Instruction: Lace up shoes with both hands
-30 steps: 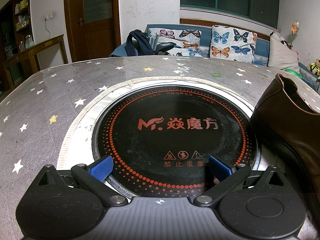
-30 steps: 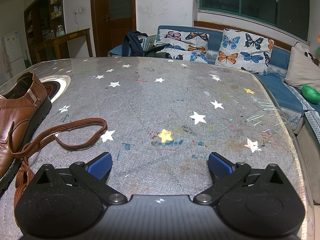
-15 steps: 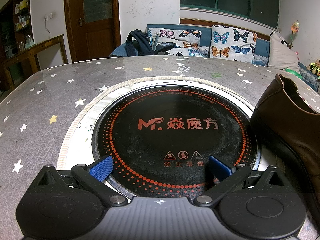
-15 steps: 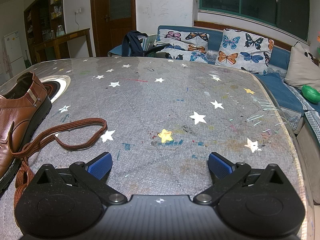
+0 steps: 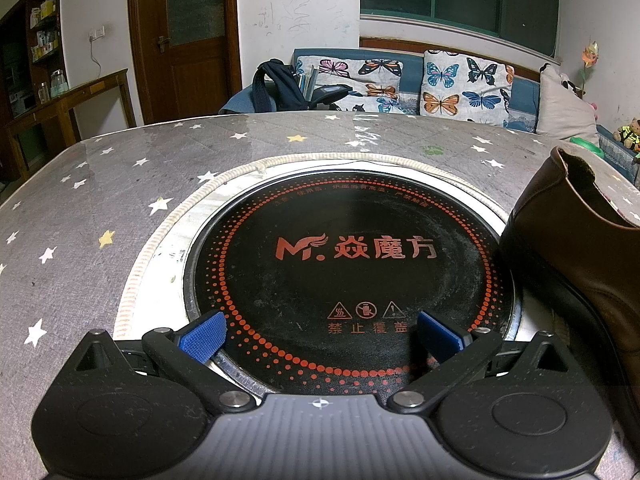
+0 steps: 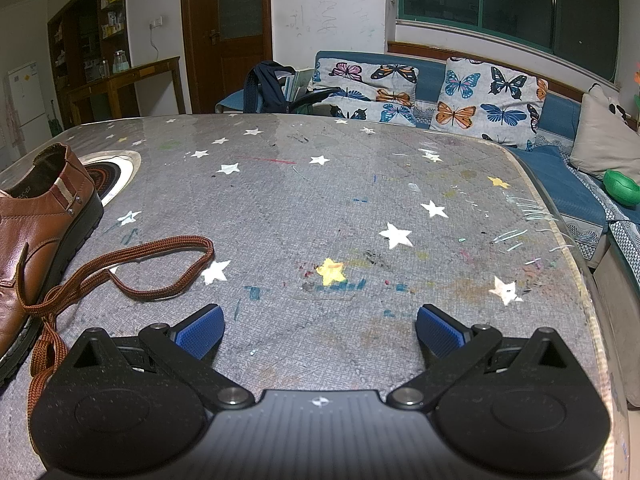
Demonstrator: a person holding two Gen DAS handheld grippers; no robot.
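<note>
A brown leather shoe (image 6: 36, 224) stands on the grey star-patterned table at the left edge of the right wrist view, heel away from me. Its brown lace (image 6: 160, 264) trails loose over the cloth in a loop to the right of the shoe. My right gripper (image 6: 320, 330) is open and empty, low over the table, to the right of the lace. In the left wrist view the shoe's heel (image 5: 580, 240) fills the right edge. My left gripper (image 5: 320, 336) is open and empty over the black round cooktop (image 5: 352, 264), left of the shoe.
The cooktop has a pale metal ring (image 5: 168, 240) set into the table. The table's right edge (image 6: 576, 264) drops to a blue sofa with butterfly cushions (image 6: 488, 100). A dark backpack (image 6: 268, 88) sits beyond the far edge. A wooden door and a side table stand at the back left.
</note>
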